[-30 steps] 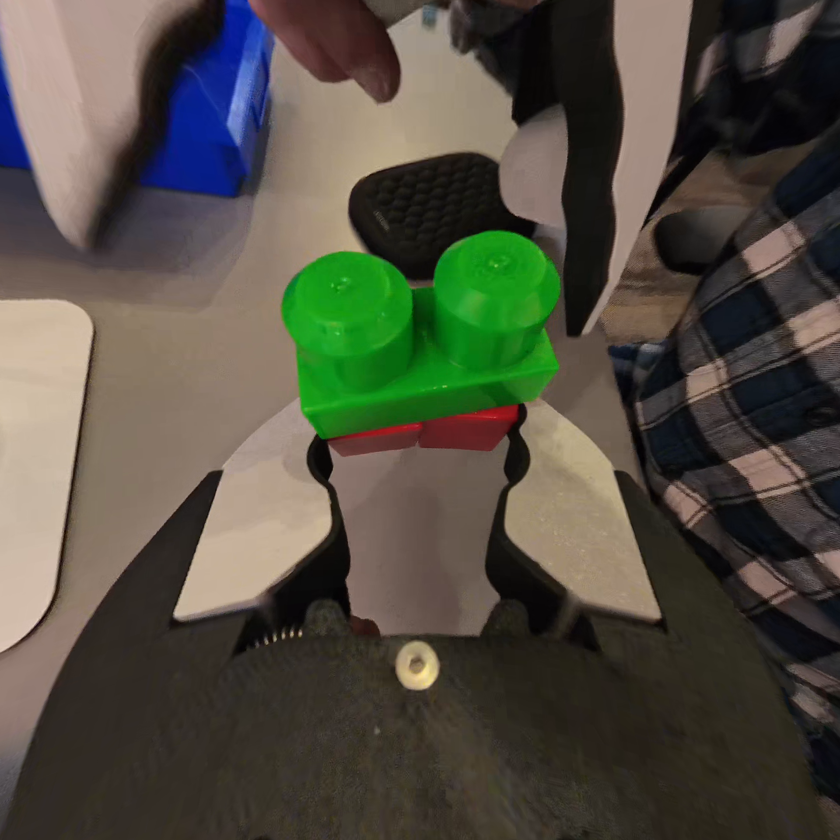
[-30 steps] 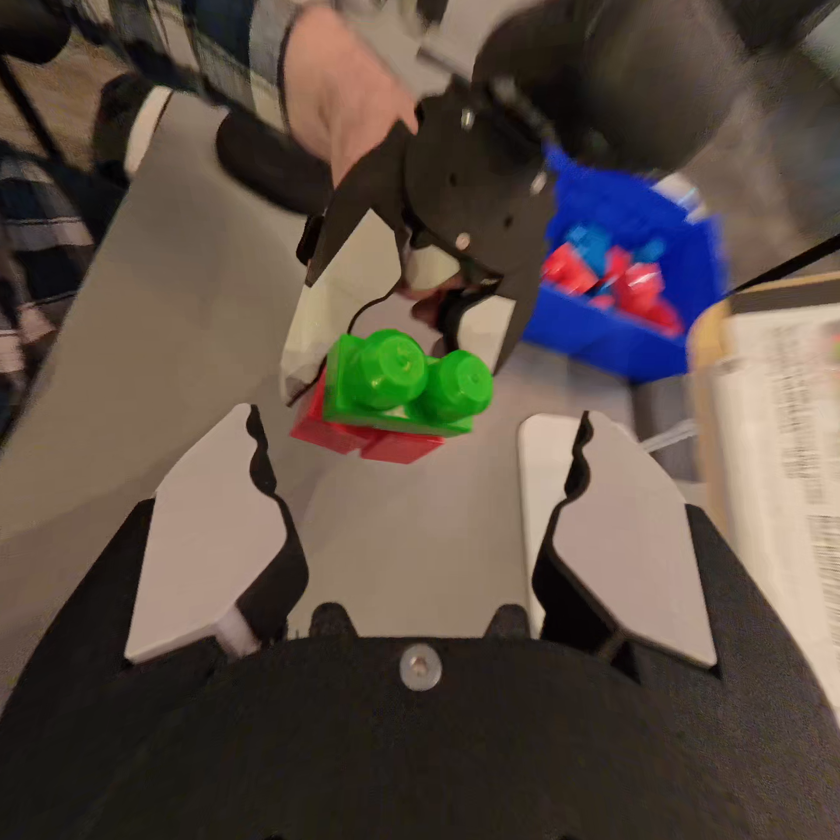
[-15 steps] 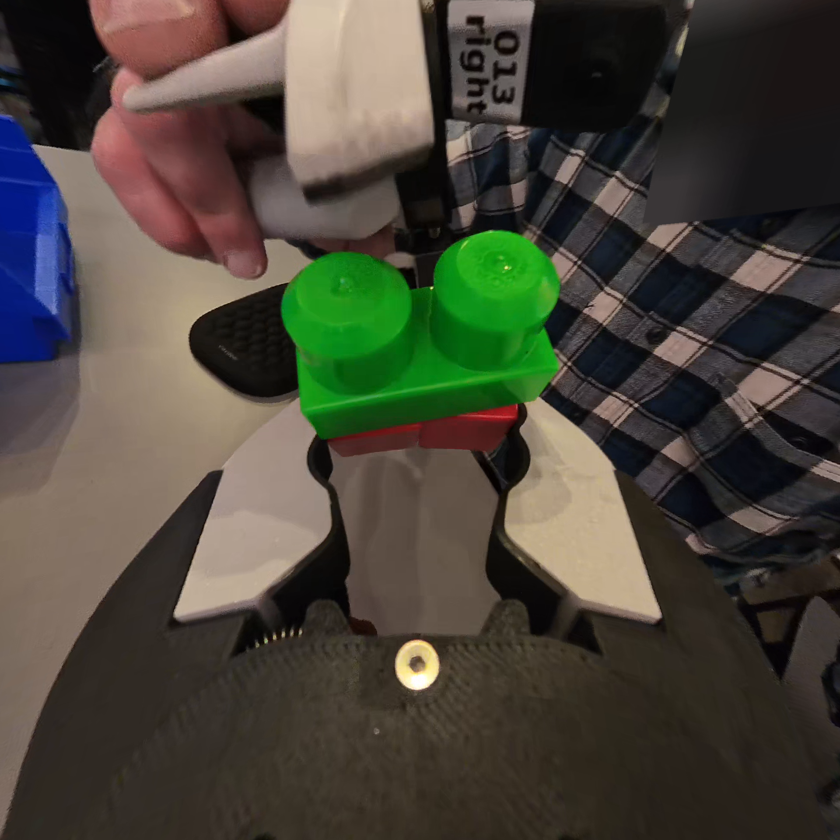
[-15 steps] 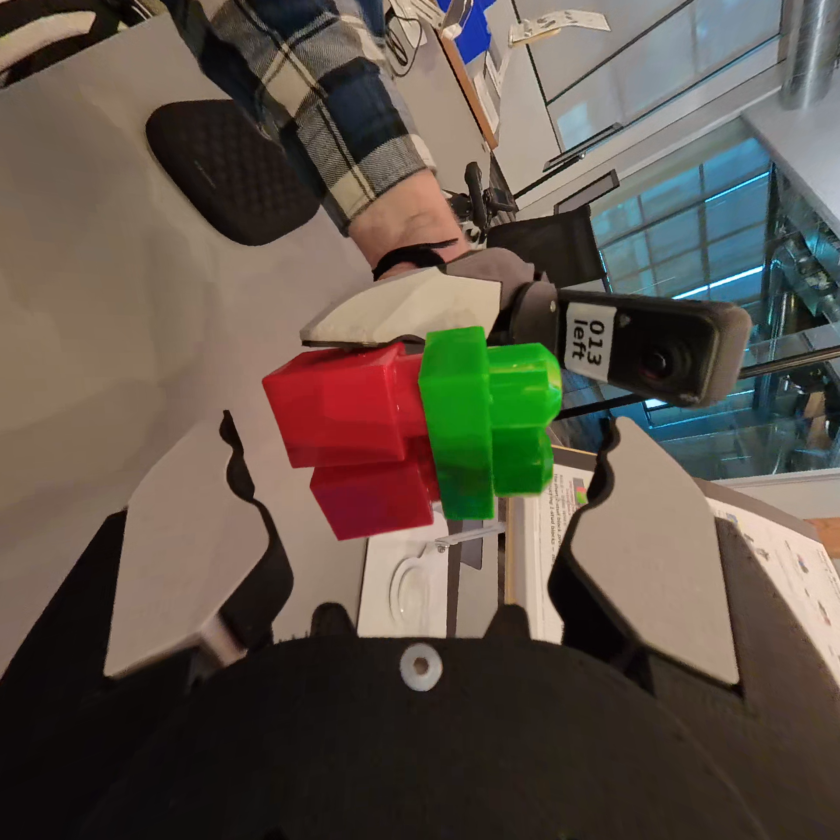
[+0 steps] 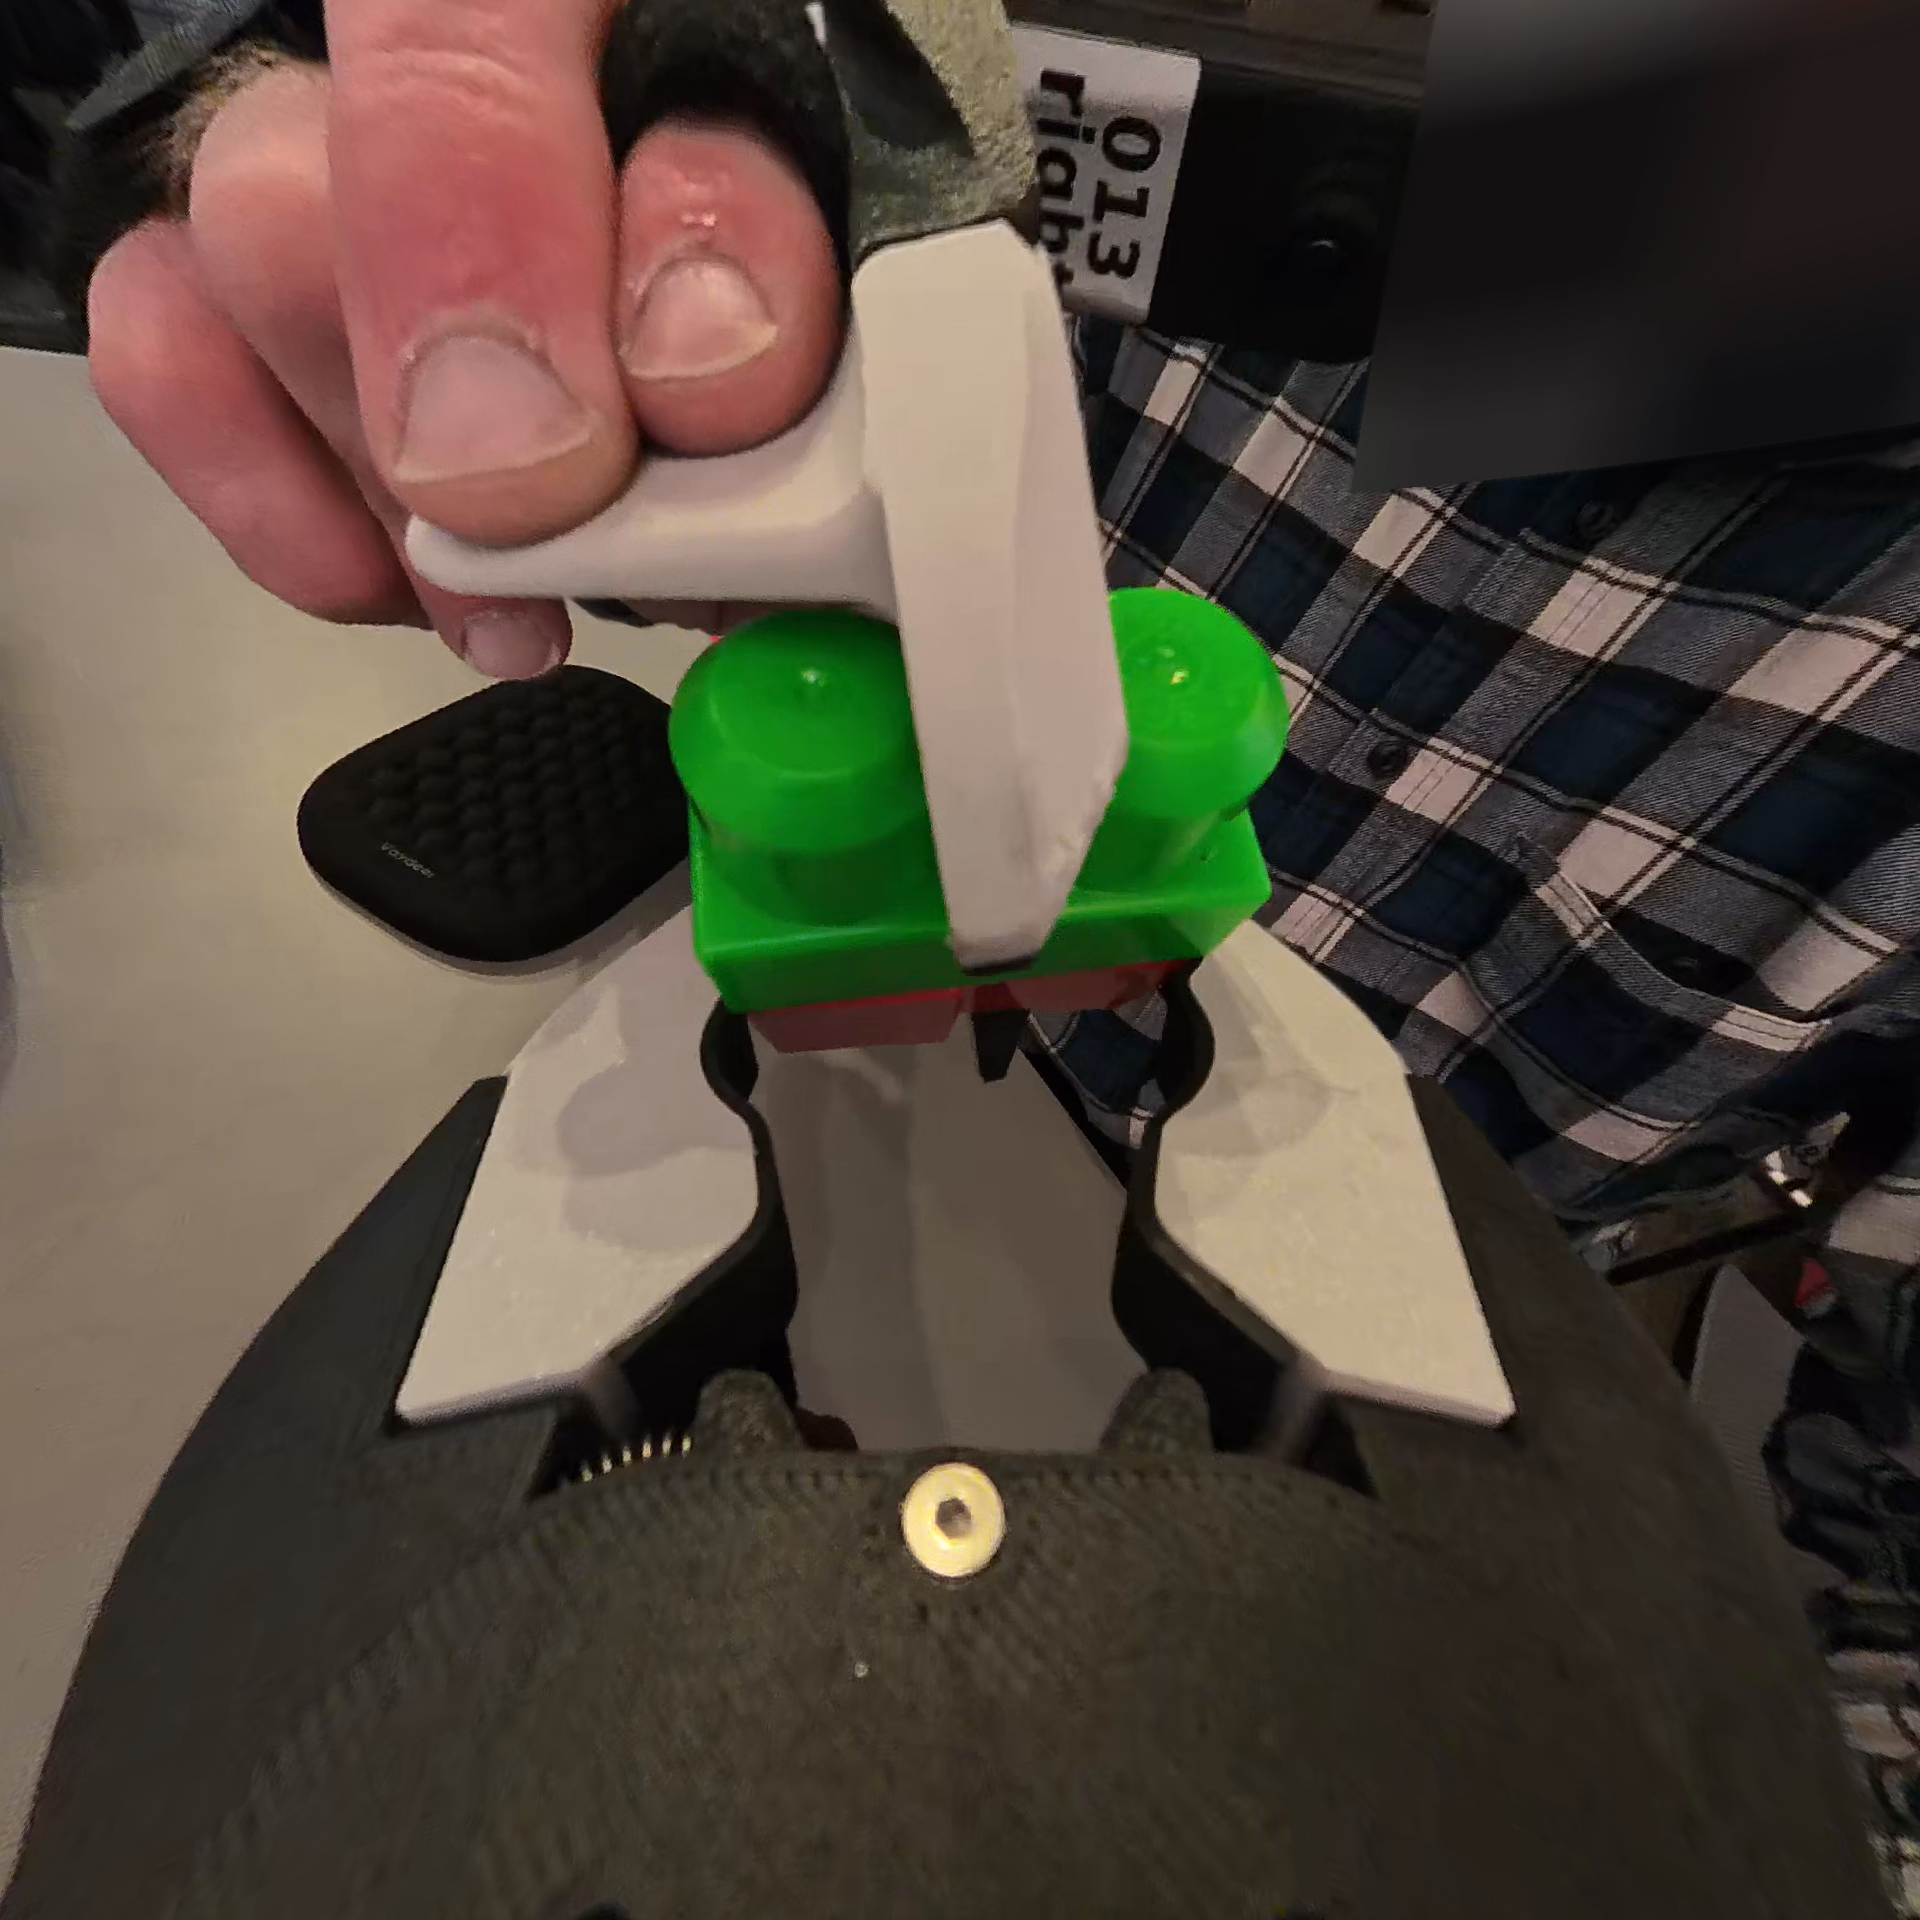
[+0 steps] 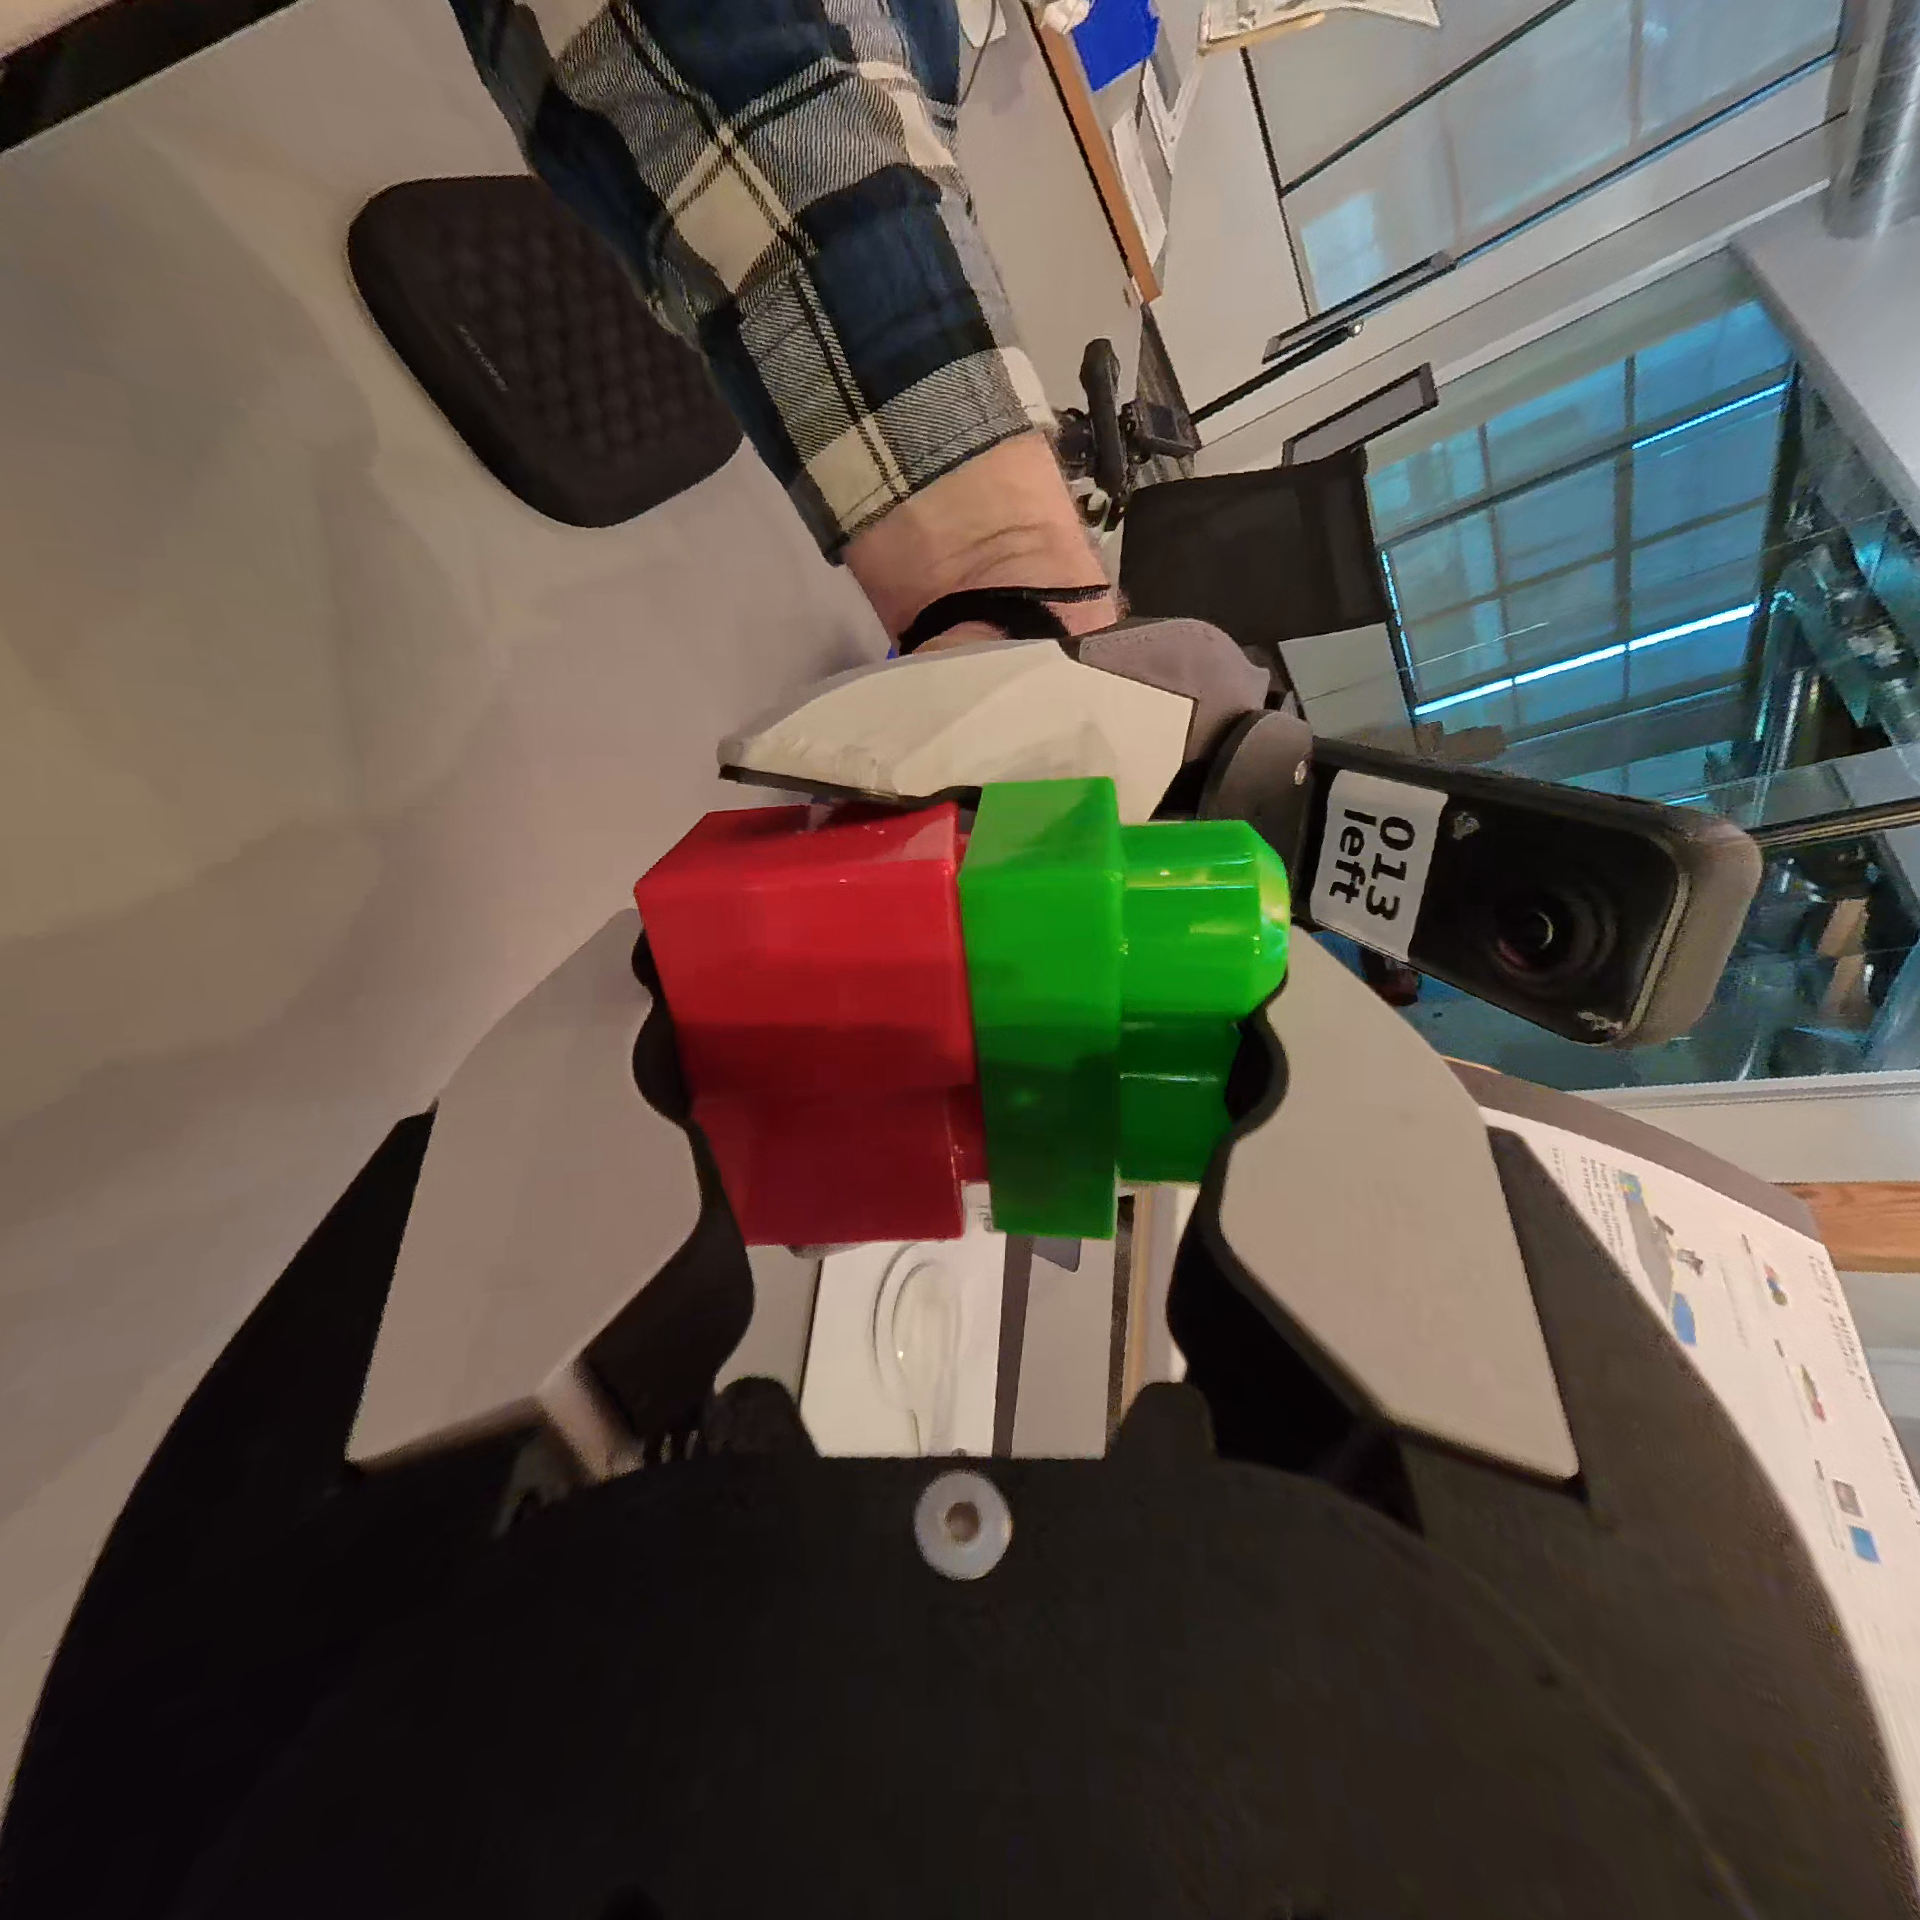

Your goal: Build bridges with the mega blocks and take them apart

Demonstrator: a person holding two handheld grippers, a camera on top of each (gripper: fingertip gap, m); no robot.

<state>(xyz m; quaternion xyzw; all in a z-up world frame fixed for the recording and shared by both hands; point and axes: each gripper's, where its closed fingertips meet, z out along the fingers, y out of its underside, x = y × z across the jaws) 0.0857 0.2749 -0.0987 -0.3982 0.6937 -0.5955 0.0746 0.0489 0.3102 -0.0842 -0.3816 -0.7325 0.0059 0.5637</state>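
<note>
The left claw [image 5: 961, 1023] grips the red blocks [image 5: 857, 1023] under a green block [image 5: 977, 831]. The right claw [image 6: 951, 997] closes across that same stack, one pad on red, one on the green studs. Each claw's camera wears a white printed label [image 6: 1371, 883]. Beyond lie a black textured pad [image 5: 488, 810] on the bench [image 5: 156, 935], a printed sheet [image 6: 1766, 1371] and a plaid shirt [image 5: 1558, 727].

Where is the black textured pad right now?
In the left wrist view the black textured pad lies on the table, left of the green block, below the person's hand.
</note>
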